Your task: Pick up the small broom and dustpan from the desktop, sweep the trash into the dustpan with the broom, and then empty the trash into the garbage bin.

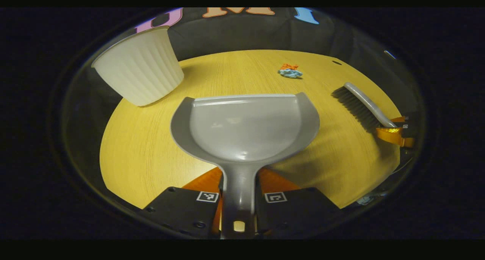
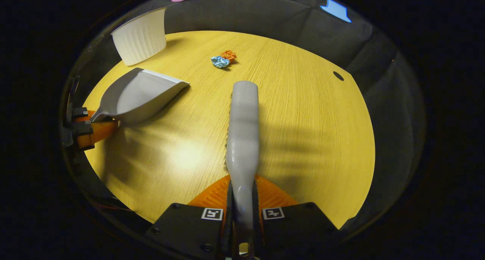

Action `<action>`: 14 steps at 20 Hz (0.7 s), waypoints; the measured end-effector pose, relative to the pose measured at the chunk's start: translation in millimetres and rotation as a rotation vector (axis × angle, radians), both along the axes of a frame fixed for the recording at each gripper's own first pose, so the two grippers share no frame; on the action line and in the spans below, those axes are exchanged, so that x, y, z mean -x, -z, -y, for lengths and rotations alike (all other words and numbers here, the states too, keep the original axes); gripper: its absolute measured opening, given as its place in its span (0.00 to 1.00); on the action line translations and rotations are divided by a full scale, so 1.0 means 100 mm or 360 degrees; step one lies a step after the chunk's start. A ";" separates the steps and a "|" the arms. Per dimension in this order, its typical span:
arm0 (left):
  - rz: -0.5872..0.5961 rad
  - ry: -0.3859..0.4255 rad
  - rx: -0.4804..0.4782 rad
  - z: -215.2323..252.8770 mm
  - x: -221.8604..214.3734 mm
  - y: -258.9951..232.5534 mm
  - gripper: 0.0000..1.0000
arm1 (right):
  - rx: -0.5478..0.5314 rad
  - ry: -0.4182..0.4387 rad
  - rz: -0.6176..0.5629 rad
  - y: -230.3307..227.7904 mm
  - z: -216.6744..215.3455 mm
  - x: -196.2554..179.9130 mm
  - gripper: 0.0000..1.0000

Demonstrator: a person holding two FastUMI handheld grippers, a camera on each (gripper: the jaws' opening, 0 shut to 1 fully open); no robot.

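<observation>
While the yellow wood-grain tabletop [image 1: 151, 146] carried everything, the white ribbed garbage bin [image 1: 142, 68] stood at its far left, near the edge. Grey dustpan [image 1: 246, 129], glossy scoop with a paler inside, pointed toward the far edge with its lip facing the trash; left tool [image 1: 239, 199] was closed tight on its handle, both fingers pressing it. In the right gripper view the dustpan [image 2: 138, 95] sat tilted at the left, just in front of the bin [image 2: 141, 36]. Small broom [image 2: 242, 135], pale grey back with dark bristles underneath, was clamped at its handle by the right tool [image 2: 242, 210]. Two crumpled scraps of trash [image 2: 223, 59], one blue and one orange, lay touching, well beyond both.
</observation>
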State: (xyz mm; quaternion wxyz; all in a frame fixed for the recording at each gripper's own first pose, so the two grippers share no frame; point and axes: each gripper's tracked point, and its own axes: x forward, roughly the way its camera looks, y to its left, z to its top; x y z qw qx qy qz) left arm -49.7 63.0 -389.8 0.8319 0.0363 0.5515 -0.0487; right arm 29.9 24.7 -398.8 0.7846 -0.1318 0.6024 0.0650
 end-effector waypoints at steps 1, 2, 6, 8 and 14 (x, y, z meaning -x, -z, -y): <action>0.0027 0.0027 -0.0003 0.00 -0.04 0.00 0.28 | 0.0007 0.0011 0.0033 -0.06 0.01 -0.05 0.22; 0.0039 0.0065 0.0004 0.00 -0.08 -0.01 0.27 | 0.0010 0.0014 0.0049 -0.10 0.03 -0.13 0.17; 0.0115 0.0320 -0.0010 -0.02 -0.39 -0.04 0.26 | -0.0001 0.0055 0.0154 -0.12 0.01 -0.67 0.17; 0.0145 0.0461 -0.0023 0.04 -0.57 -0.06 0.27 | -0.0002 0.0073 0.0191 -0.10 0.00 -0.98 0.17; 0.0081 0.0619 0.0001 0.14 -0.86 0.08 0.26 | 0.0025 -0.0042 0.0200 0.01 -0.17 -1.75 0.16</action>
